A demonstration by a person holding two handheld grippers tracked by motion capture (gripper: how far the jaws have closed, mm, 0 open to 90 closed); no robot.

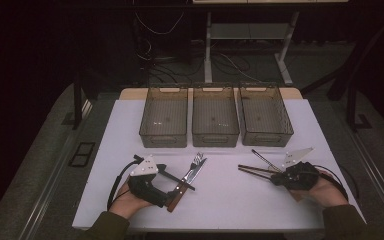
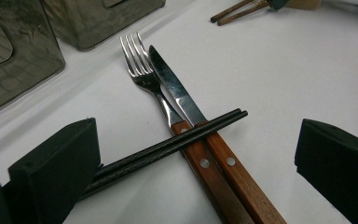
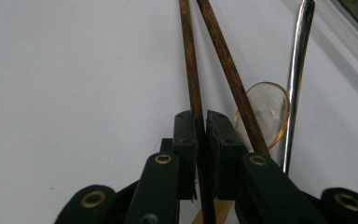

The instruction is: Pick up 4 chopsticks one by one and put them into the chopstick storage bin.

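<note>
White table (image 1: 230,205) carries three smoky translucent bins in a row along its far half: left bin (image 1: 163,120), middle bin (image 1: 215,119), right bin (image 1: 265,117). All three look empty; nothing lies on their floors as seen from the high view

Right gripper (image 1: 276,178) is clenched on one brown wooden chopstick (image 3: 191,70): in the right gripper view the jaws are nearly together with that stick pinched between the pads. Its mate, the second brown chopstick (image 3: 223,70), runs past outside the jaws, angling away from the first. Long axis of the pair runs straight out from the jaws, tips pointing toward the table's centre in the high view, so the stick is gripped near one end. Right bin is the nearest container to this hand, beyond and slightly left of it

Left gripper (image 1: 166,176) is released, jaws standing wide apart either side of a pair of black chopsticks (image 2: 168,142), pads not touching them. These lie crosswise over the wooden handles of a fork (image 2: 144,74) and a knife (image 2: 177,91), which lie side by side touching

A metal-handled spoon (image 3: 298,70) with an amber bowl lies just beside the brown chopsticks

Judgement: only one of the two brown sticks is secured; a lift may leave the other on the table
</note>
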